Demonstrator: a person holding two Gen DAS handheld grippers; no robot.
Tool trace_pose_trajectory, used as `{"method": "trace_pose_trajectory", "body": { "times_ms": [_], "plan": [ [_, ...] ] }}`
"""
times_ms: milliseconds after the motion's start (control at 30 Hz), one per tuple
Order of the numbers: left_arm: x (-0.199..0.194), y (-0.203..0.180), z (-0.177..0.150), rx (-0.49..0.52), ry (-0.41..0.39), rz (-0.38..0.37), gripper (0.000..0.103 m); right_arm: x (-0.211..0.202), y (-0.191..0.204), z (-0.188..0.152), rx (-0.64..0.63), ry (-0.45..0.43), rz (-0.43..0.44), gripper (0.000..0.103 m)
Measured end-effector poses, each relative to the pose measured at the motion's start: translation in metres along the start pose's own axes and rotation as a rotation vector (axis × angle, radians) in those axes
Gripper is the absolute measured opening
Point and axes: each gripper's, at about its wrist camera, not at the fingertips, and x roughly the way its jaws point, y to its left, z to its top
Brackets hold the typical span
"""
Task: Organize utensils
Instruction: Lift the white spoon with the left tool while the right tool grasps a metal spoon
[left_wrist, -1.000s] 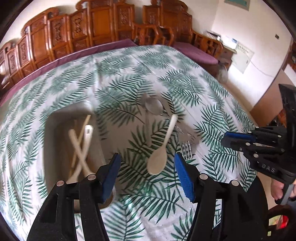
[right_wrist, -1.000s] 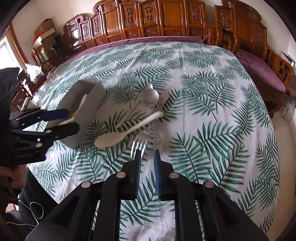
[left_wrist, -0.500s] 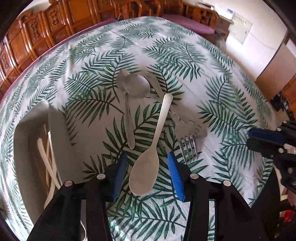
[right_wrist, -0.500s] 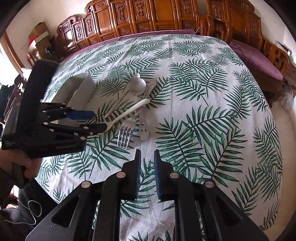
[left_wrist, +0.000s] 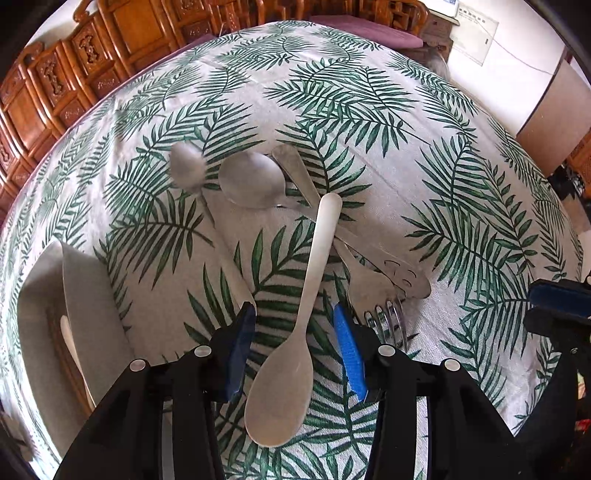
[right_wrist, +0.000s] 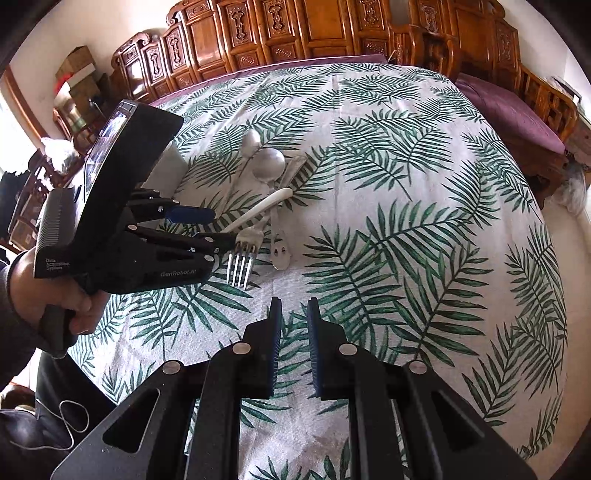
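tray: grey organiser tray (left_wrist: 85, 295) at far left of the left wrist view; pale utensils (left_wrist: 68, 332) already lie in it, count unclear; I judge this the part done
small spoon: metal spoon (left_wrist: 188, 170) on the tablecloth (left_wrist: 461, 184), just right of the tray; not sorted yet
big spoon: large metal spoon (left_wrist: 251, 181) beside it, its handle running under the others; not sorted
white spoon: my current target (left_wrist: 291, 354); flat on the cloth, bowl toward me, handle over the metal pieces
left gripper: mine (left_wrist: 293, 332), jaws closing, half wide, straddling the white spoon's neck; pads not touching it yet
fork: tines (left_wrist: 384, 321) just right of my right pad; handle crosses under the pile; left to do
slotted handle: flat metal piece (left_wrist: 406, 277) beside the fork; left to do
right gripper: mine (right_wrist: 293, 332), jaws narrow, nothing between them; hovers over bare cloth
progress: under halfway, I judge; five pieces out
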Motion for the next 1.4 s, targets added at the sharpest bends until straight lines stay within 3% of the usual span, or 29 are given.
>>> {"method": "trace_pose_trajectory", "body": {
  "times_ms": [167,300,600,833,1233,1400],
  "plan": [
    [-0.001,-0.003,-0.002,0.025,-0.007,0.006,0.022,0.002,-0.003,-0.002,0.007,0.007,0.001,0.016],
    [-0.002,-0.001,-0.005,0.013,-0.005,-0.038,0.009,0.005,-0.001,-0.005,0.006,0.014,0.007,0.016],
    [-0.009,0.004,-0.012,-0.013,-0.017,-0.058,0.006,0.006,0.002,-0.005,0.006,0.017,0.01,0.016],
    [-0.045,0.02,-0.021,-0.075,-0.09,-0.076,0.006,0.011,0.005,-0.001,0.01,0.019,0.018,0.016],
    [-0.099,0.039,-0.044,-0.137,-0.193,-0.089,0.006,0.034,0.036,0.042,-0.011,-0.001,0.08,0.016],
    [-0.109,0.046,-0.052,-0.16,-0.215,-0.097,0.006,0.048,0.042,0.058,-0.027,0.009,0.051,0.016]
  ]
}}
